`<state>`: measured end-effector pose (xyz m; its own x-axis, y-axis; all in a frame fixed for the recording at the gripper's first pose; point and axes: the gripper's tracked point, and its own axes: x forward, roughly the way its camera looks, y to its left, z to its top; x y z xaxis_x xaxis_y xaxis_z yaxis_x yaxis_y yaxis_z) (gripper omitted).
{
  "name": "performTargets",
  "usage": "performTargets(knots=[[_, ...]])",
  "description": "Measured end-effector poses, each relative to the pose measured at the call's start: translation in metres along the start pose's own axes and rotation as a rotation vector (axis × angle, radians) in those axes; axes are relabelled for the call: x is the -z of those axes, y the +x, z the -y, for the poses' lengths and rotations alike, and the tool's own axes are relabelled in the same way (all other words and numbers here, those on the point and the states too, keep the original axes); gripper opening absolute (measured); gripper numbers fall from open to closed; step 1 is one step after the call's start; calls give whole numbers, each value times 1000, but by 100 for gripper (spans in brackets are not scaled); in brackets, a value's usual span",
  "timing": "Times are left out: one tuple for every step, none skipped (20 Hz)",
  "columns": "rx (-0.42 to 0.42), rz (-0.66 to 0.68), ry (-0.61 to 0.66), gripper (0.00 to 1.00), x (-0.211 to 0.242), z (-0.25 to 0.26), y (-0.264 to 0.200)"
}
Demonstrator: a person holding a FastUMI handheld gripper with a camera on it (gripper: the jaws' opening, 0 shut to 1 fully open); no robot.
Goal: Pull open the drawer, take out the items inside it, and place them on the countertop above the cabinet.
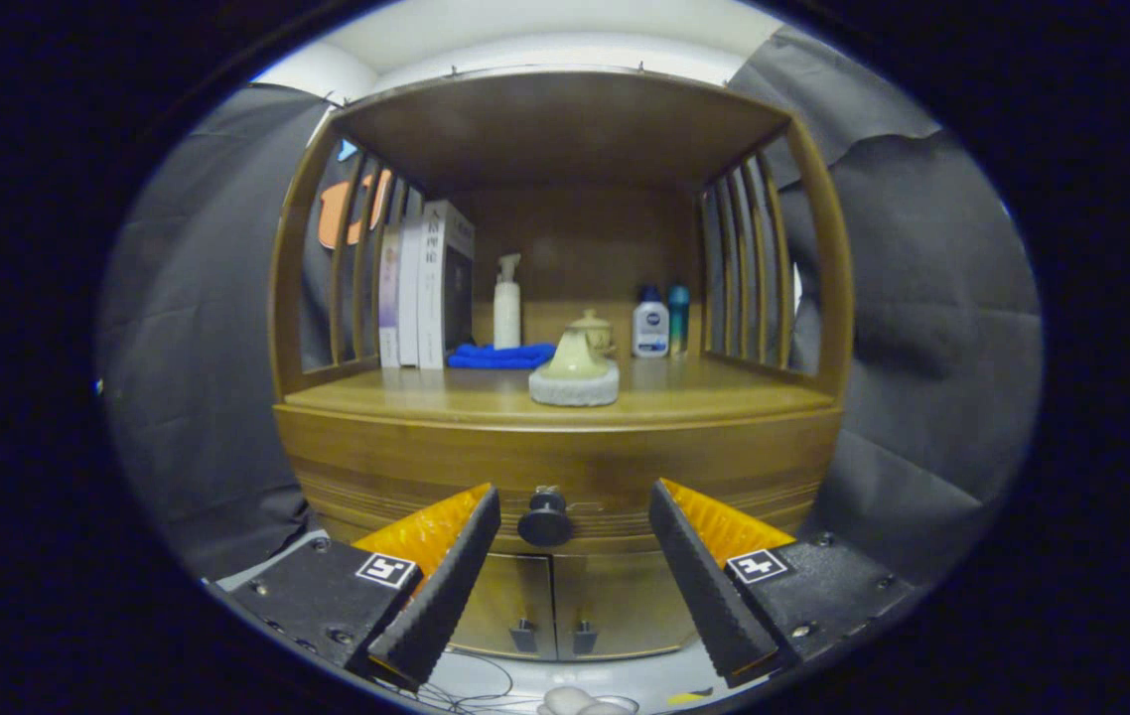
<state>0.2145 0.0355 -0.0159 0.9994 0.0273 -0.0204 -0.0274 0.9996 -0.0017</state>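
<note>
Below the countertop [426, 397], the drawer [565, 472] sits flush with the cabinet front, its knob [545, 520] at mid-width. The gripper [573, 521] is spread wide, holding nothing; the knob lies between the fingers, nearer the left one and touching neither. The gripper is level and points squarely at the drawer front, with the two lower doors [555, 606] beneath it.

On the countertop stand books [426, 288] at the left rear, a pump bottle [506, 303] beside them over a blue cloth [500, 356], a lidded pot [593, 333], a pale cone on a grey pad [575, 372] near the front edge, and two small bottles [659, 321] at the right rear.

With the drawer closed, its contents cannot be seen. By judgement, this fits either an approach to the knob or a drawer already emptied and closed. Any grasp of the knob would call for centring it between the fingers before closing.
</note>
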Motion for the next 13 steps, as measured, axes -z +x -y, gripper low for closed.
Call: performTargets(knots=[[6, 13, 7, 99, -6, 6, -23], [2, 21, 14, 99, -11, 8, -44], [1, 22, 21, 99, -13, 12, -67], [3, 18, 23, 99, -13, 16, -85], [7, 21, 29, 99, -16, 22, -101], [12, 36, 36, 99, -18, 26, -119], [23, 60, 41, 99, -21, 31, -134], [36, 78, 40, 98, -22, 36, -148], [49, 93, 41, 98, -23, 41, -160], [53, 95, 39, 98, -21, 44, -170], [59, 96, 43, 98, -19, 48, -178], [59, 106, 48, 99, -18, 51, -188], [55, 124, 48, 99, -20, 54, -196]])
